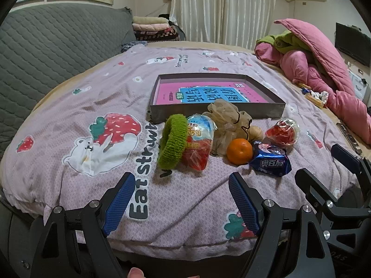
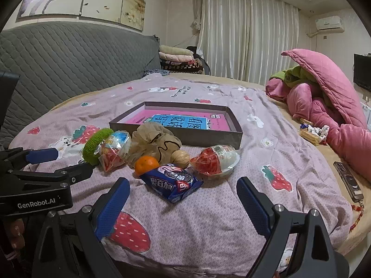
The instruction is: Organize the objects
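A bed (image 1: 69, 106) under a lilac strawberry-print quilt carries everything. At 12 o'clock of the clutter sits a shallow grey box (image 1: 218, 113) holding a pink book (image 1: 208, 93). Touching its near wall lies a beige mesh pouch (image 1: 226, 122). At 9 o'clock of the pouch, a green knitted band (image 1: 172, 141) leans on a snack bag (image 1: 199, 143); at 3 o'clock lies a red-filled packet (image 1: 283, 132). Nearer are a blue biscuit pack (image 1: 270, 161), an orange (image 1: 239, 151) and a walnut (image 2: 180, 159). The left gripper (image 1: 182, 200) and right gripper (image 2: 183, 205) both hover released, holding nothing.
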Demonstrator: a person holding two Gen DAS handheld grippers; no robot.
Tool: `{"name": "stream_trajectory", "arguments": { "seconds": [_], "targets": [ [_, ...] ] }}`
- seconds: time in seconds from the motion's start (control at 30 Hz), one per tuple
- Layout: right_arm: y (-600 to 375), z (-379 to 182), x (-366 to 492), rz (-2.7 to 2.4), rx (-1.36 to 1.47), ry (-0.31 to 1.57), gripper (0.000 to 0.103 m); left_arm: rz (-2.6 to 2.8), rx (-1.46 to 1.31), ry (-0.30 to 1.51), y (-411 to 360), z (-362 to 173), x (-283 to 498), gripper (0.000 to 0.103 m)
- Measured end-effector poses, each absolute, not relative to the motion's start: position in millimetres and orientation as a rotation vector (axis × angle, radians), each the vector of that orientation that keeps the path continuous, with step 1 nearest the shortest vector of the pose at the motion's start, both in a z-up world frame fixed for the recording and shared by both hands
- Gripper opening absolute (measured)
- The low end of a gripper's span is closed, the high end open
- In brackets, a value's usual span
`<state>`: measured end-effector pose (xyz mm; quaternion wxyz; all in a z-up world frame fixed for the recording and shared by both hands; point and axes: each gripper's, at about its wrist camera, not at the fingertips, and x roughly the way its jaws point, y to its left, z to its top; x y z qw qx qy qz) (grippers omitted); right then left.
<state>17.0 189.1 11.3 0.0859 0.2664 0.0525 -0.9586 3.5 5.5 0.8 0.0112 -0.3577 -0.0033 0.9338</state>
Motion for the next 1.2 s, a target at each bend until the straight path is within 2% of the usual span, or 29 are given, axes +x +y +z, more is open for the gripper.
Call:
{"name": "stream_trajectory", "arguments": {
  "seconds": [1.2],
  "targets": [
    [190.9, 15.3, 19.7, -2.870, 0.752, 0.160, 0.093, 2.911, -1.106, -0.018, 3.2, 7.1, 2.6, 0.084]
  ]
}}
